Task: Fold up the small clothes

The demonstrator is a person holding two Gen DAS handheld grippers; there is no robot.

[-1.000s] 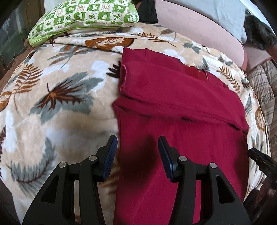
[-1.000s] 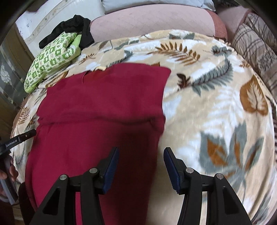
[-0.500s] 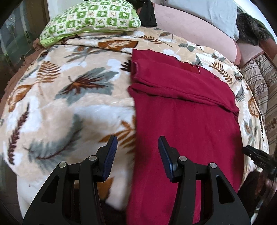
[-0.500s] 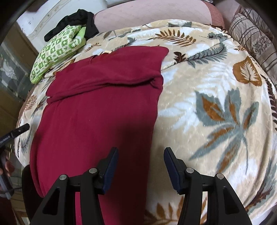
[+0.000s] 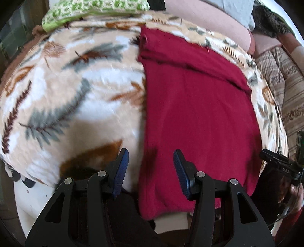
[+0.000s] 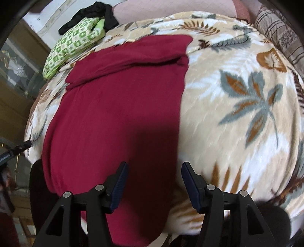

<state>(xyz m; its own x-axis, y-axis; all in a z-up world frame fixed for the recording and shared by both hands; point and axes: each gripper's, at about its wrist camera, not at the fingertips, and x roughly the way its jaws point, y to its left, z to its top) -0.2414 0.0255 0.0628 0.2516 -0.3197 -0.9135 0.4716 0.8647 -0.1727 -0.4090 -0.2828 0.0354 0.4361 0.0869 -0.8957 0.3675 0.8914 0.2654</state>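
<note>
Red garment (image 5: 199, 114), knit, lies flat along the blanket (image 5: 79, 106). Far end already turned over on itself in a thick band; near hem hangs off the blanket's front edge and droops.

Handling, as judged: soft, limp, light. Will not hold a shape when lifted; a corner taken alone would sag and drag the rest. Fleecy blanket beneath probably grips it a little, so sliding may bunch it. Not fragile, not slippery.

Where to take hold: the two near corners of the hanging hem, one per tong, pinching both layers at the edge so the panel lifts evenly toward the folded band.

Left gripper (image 5: 150, 169): jaws apart, nothing between the pads. It sits over the garment's left edge, one pad above bare blanket, the other above red cloth. Not touching, as far as can be told.

Right gripper (image 6: 153, 182): jaws apart and just been opening wider, empty. It straddles the garment's right edge (image 6: 114, 106) near the hem.

Beyond: green patterned pillow (image 6: 74, 45) at the far corner, dark cloth (image 6: 91, 13) behind it. Motion blur in both views.
</note>
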